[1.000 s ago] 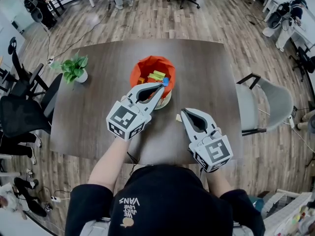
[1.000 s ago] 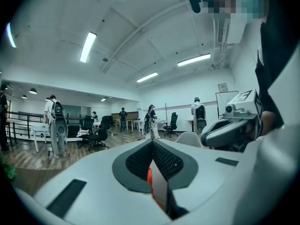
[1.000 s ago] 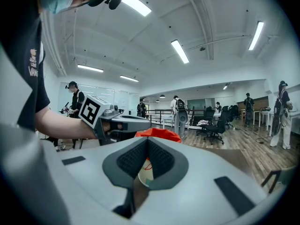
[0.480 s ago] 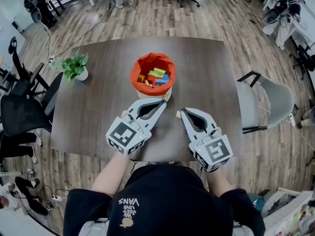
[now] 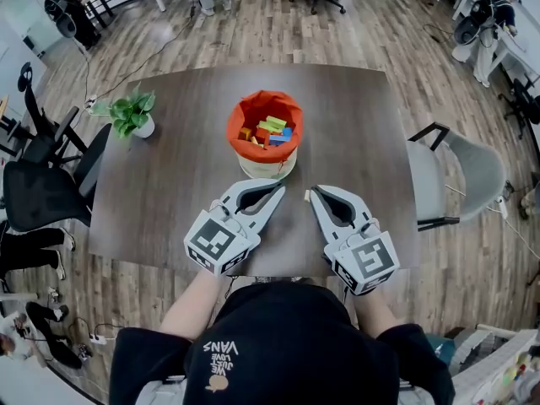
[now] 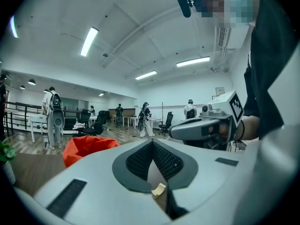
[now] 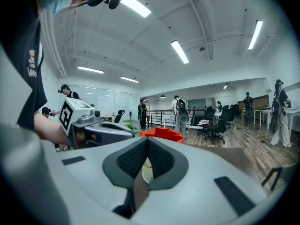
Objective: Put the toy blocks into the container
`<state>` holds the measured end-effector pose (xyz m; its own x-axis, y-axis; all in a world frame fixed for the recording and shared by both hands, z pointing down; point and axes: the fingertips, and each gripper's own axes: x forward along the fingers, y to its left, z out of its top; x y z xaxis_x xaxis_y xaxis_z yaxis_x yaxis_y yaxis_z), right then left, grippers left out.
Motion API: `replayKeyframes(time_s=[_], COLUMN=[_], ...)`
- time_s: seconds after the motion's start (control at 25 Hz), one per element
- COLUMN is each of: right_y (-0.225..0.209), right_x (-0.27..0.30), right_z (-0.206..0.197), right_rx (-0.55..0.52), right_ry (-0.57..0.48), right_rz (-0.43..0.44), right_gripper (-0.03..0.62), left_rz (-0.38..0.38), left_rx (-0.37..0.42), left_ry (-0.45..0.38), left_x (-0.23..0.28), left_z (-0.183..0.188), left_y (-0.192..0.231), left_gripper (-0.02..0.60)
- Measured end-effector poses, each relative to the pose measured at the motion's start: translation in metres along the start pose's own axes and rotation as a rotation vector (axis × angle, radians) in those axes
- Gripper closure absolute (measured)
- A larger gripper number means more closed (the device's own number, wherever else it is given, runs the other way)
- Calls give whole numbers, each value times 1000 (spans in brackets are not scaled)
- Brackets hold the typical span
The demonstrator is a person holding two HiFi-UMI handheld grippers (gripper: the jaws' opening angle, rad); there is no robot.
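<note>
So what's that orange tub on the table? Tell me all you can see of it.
It is a round, soft-looking container, upright near the middle of the dark wooden table. Its orange fabric lining folds out over the rim; the lower outside wall looks pale. Inside lie toy blocks in yellow, green, red and blue, piled loosely. Only the table and those blocks touch it.

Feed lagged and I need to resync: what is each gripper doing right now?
Left gripper: closed, nothing between its jaws.
Right gripper: closed, empty; a small beige block lies just beside its tip, not held.
</note>
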<state>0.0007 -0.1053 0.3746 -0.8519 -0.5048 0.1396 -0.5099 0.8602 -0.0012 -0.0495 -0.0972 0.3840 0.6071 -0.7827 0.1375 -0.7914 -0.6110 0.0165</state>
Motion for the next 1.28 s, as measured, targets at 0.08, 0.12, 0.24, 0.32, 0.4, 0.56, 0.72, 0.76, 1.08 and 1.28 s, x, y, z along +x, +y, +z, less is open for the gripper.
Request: replayKeyframes(time_s=[0.08,0.12,0.24,0.32,0.4,0.56,0.72,0.76,1.08,1.28], right_y=[1,1,2,2,1,-2,-8,-10,-30,-38], right_x=[0,0,-1,-2,-3,-4,-10,-12,-36,-48], right_z=[1,2,4,4,4,3,2,1,-4,-9], right_rx=[-2,-2,-2,-1,-1,2,5,6,18,27], right_ry=[0,-1,-7,-8,-8,-9,-8,-7,1,8], right_rz=[0,0,-3,-6,-9,-20,-43,-50,-134,-170], right_gripper=[576,576,576,576,576,576,576,576,576,576], left_rz=[-1,-3,-10,-11,-12,-21,-51,-60,-152,-187], left_rx=[4,3,2,2,1,12,26,29,32,27], left_ry=[-6,-8,-14,-20,-24,-16,-9,-8,-11,5], left_x=[-1,-1,-2,-2,-1,2,11,14,42,54], left_z=[2,2,4,5,5,4,2,2,6,1], left_y=[-1,-1,-3,-4,-5,-7,-12,-14,-35,-44], left_gripper=[571,571,571,571,571,571,571,571,571,571])
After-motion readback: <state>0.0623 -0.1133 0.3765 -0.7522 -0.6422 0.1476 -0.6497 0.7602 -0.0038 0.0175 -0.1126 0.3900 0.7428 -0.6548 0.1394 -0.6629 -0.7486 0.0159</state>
